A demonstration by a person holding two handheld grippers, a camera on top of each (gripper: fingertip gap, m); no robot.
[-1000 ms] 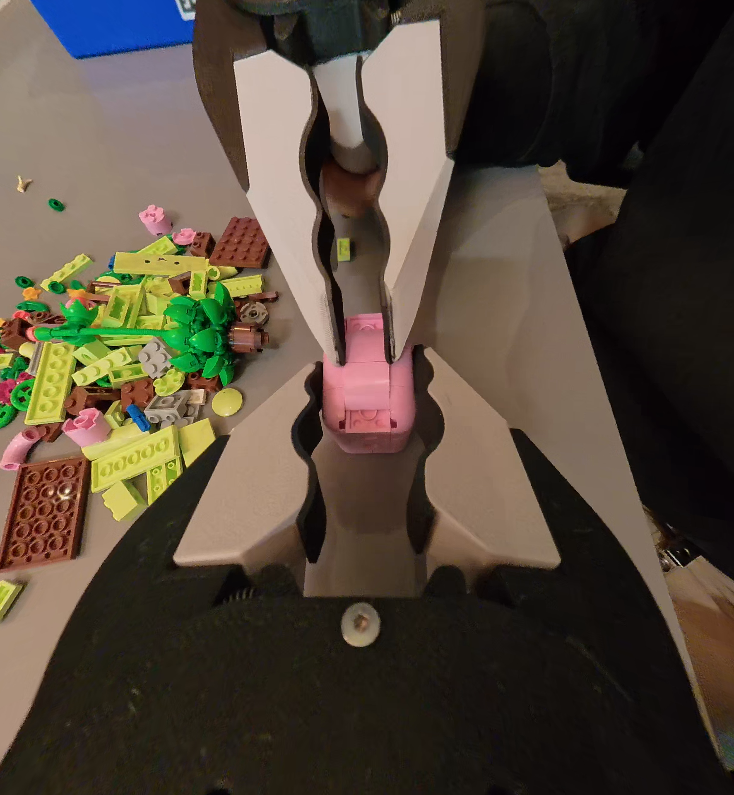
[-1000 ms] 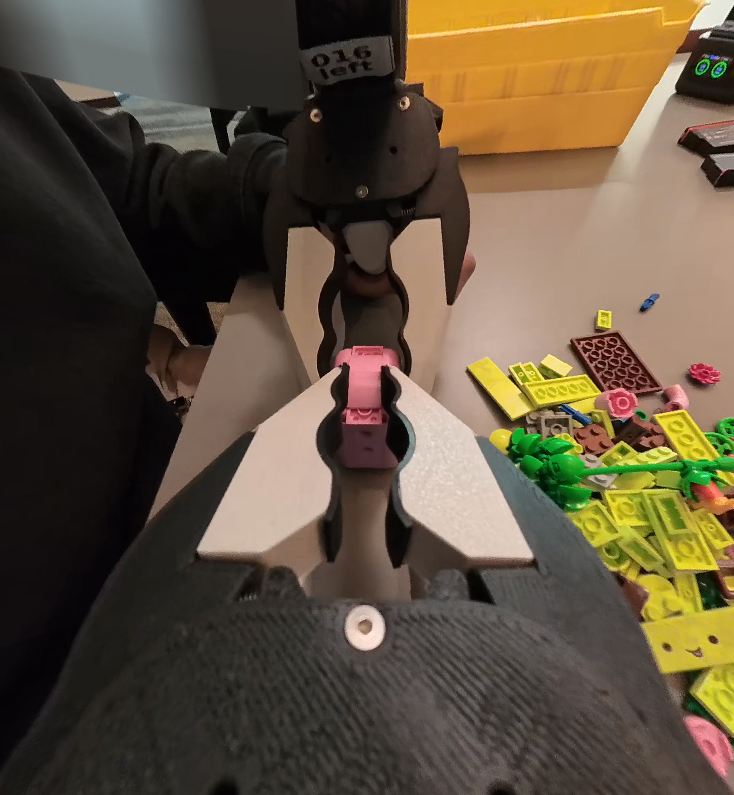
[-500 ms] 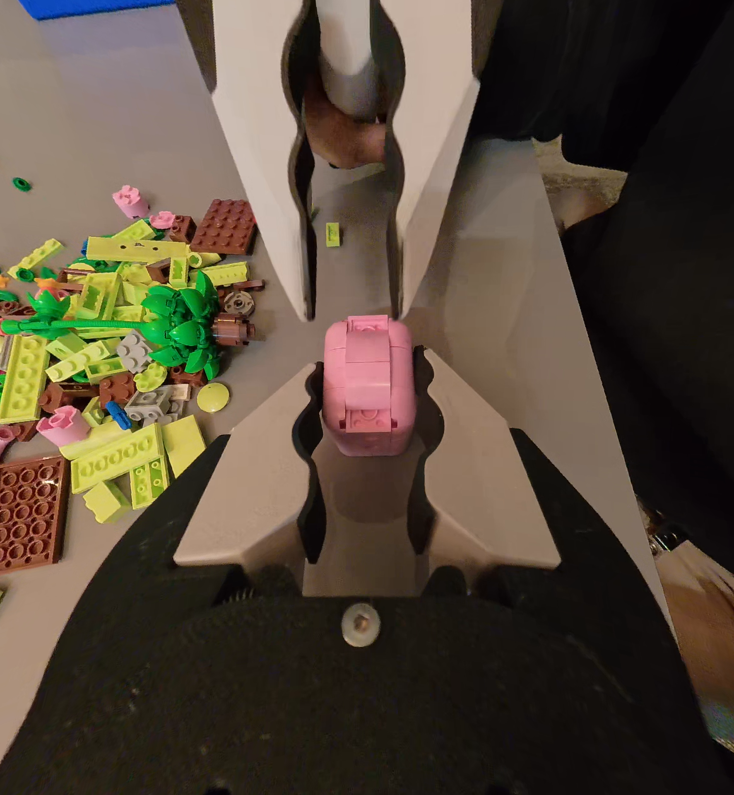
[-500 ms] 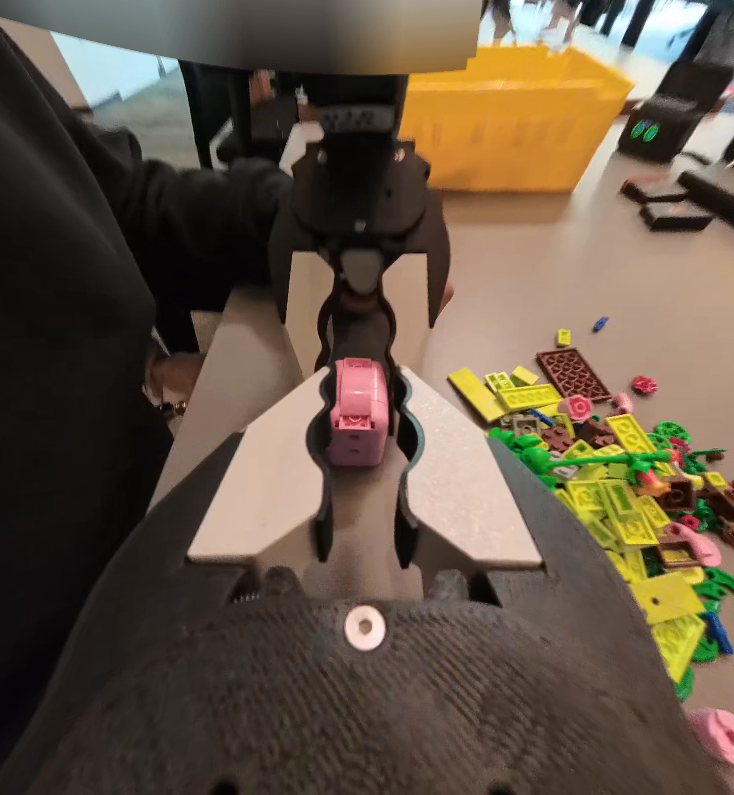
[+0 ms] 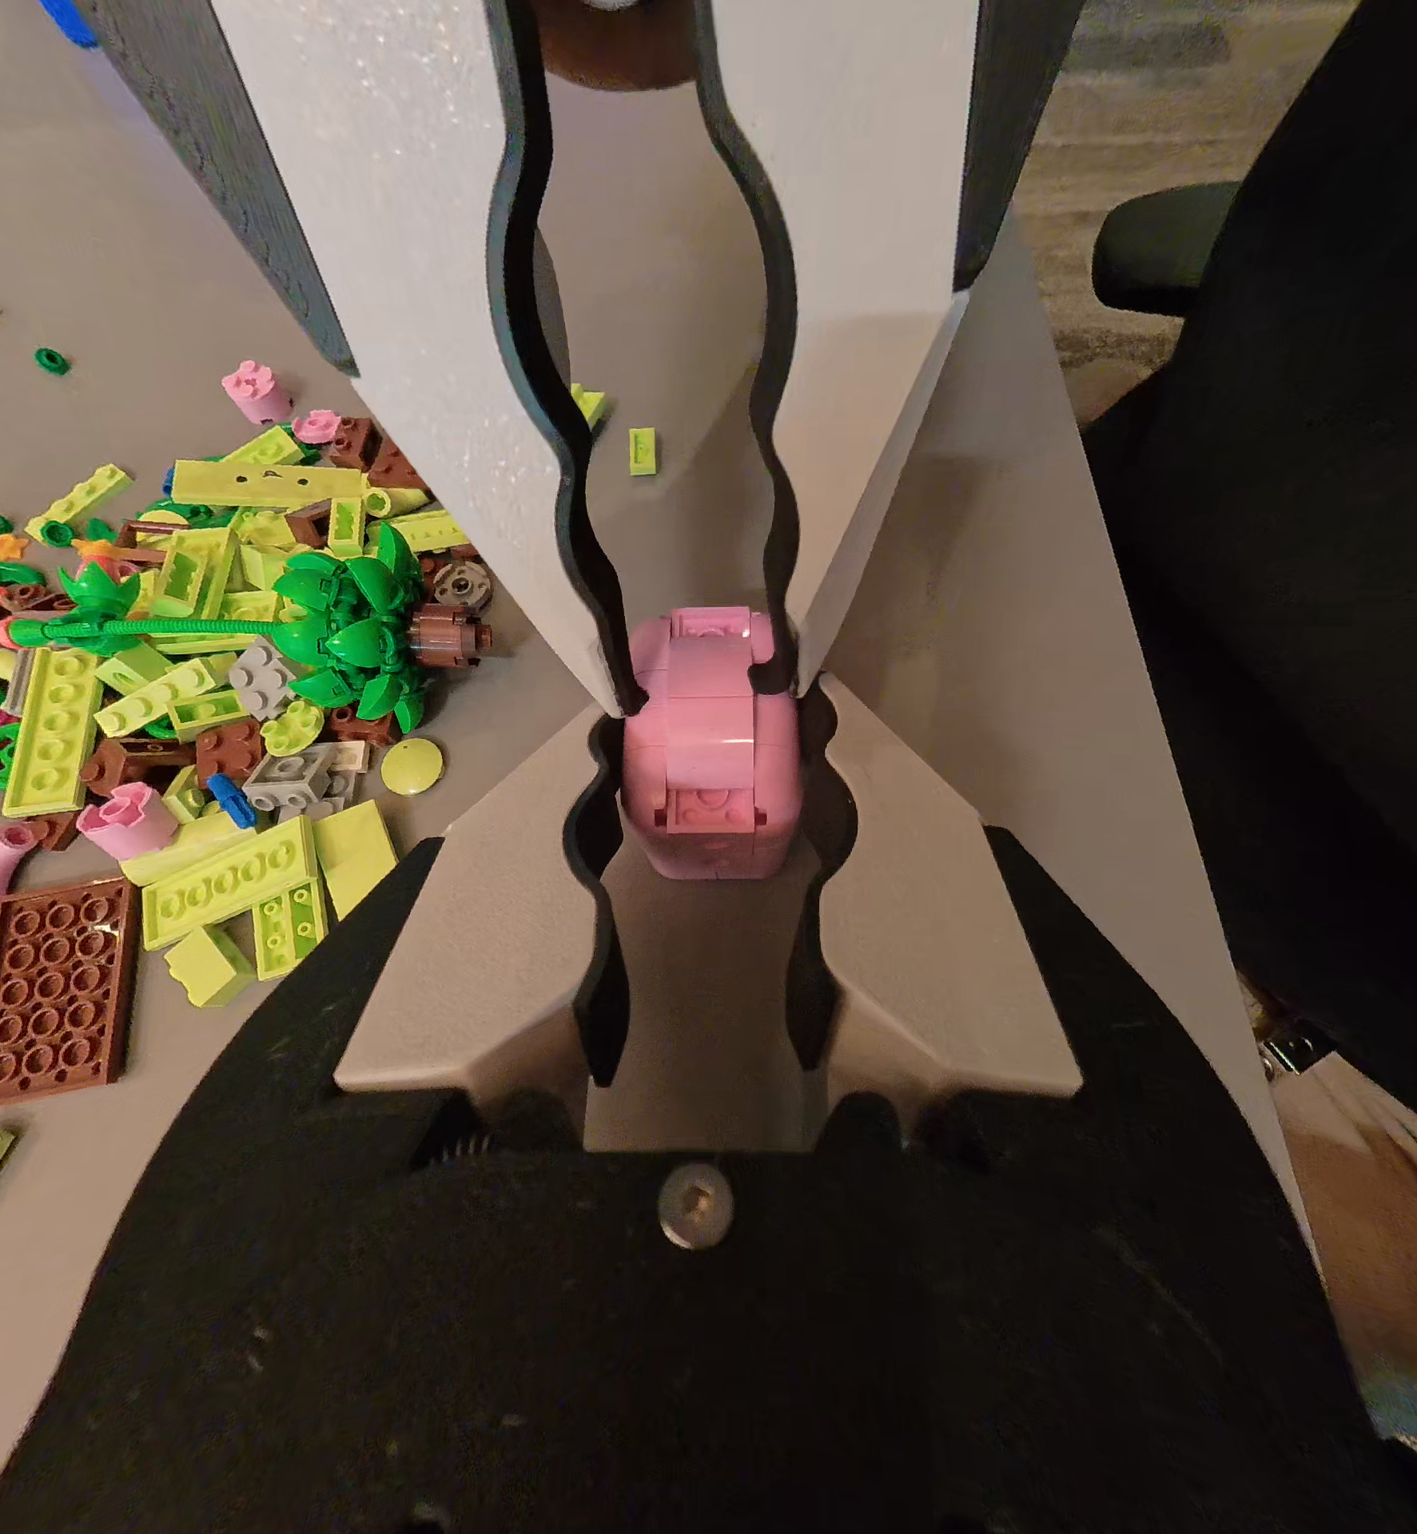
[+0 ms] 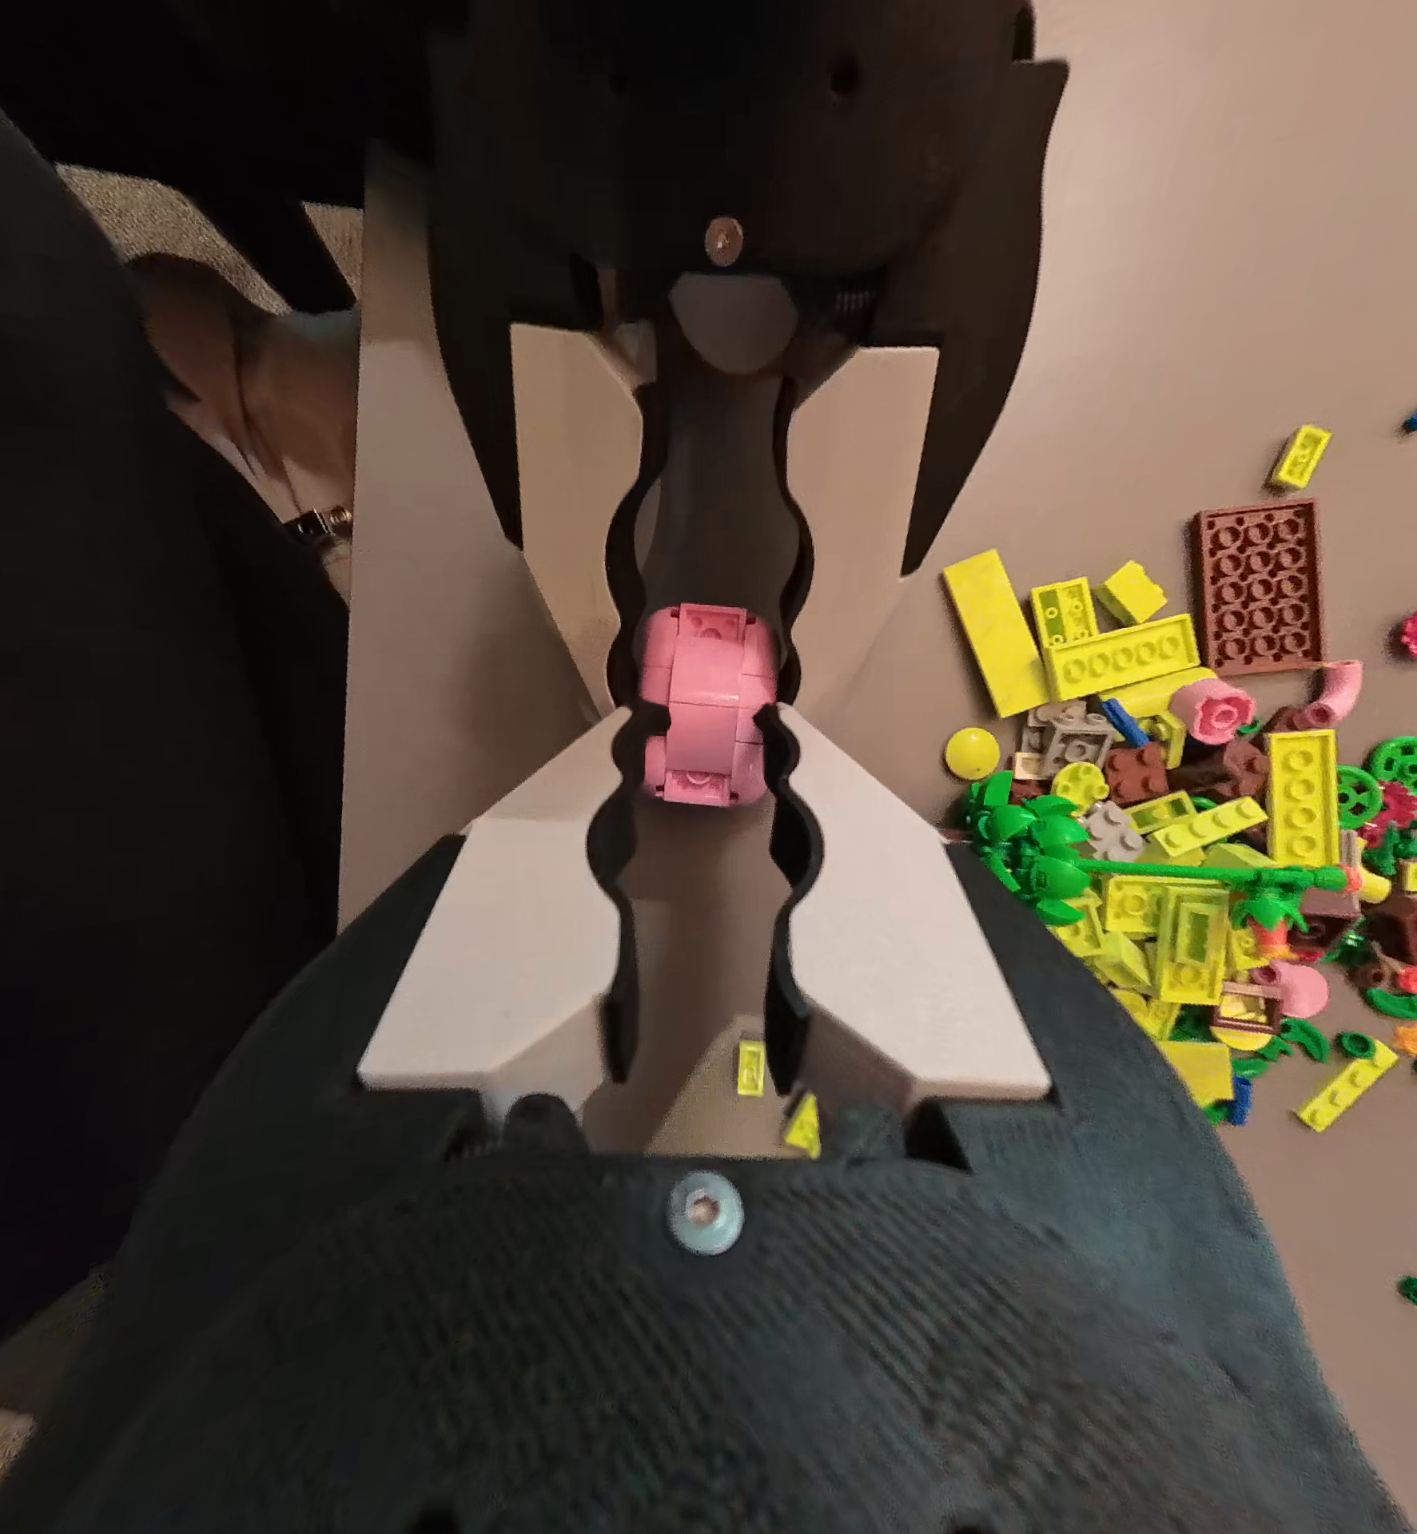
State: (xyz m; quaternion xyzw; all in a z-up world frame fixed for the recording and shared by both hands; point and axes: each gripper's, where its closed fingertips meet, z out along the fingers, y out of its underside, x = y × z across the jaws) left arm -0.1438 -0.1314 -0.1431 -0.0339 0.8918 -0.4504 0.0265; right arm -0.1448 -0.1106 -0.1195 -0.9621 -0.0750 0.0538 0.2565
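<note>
A rounded pink brick block [image 5: 709, 747] is held in the air between my two grippers, which face each other tip to tip. My left gripper [image 5: 709, 710] is shut on its near half, with the jaws against both sides. My right gripper [image 5: 706, 693] comes in from the far side and its tips pinch the block's far end in side notches. In the right wrist view the right gripper [image 6: 701, 718] clamps the waist of the pink block [image 6: 701, 664]. The left gripper [image 6: 701, 697] holds the far half there.
A pile of loose lime, brown, grey and pink bricks [image 5: 215, 664] lies on the grey table [image 5: 107, 249], with a green plant piece [image 5: 348, 622] and a brown plate [image 5: 49, 988]. A person's dark clothing [image 5: 1311, 498] is beyond the table edge. The pile [image 6: 1186, 830] shows right of the right gripper.
Half a second ago the right gripper stood back from the pink block with its jaws apart. It has moved in and closed on the block's far end. The left gripper kept its hold.
</note>
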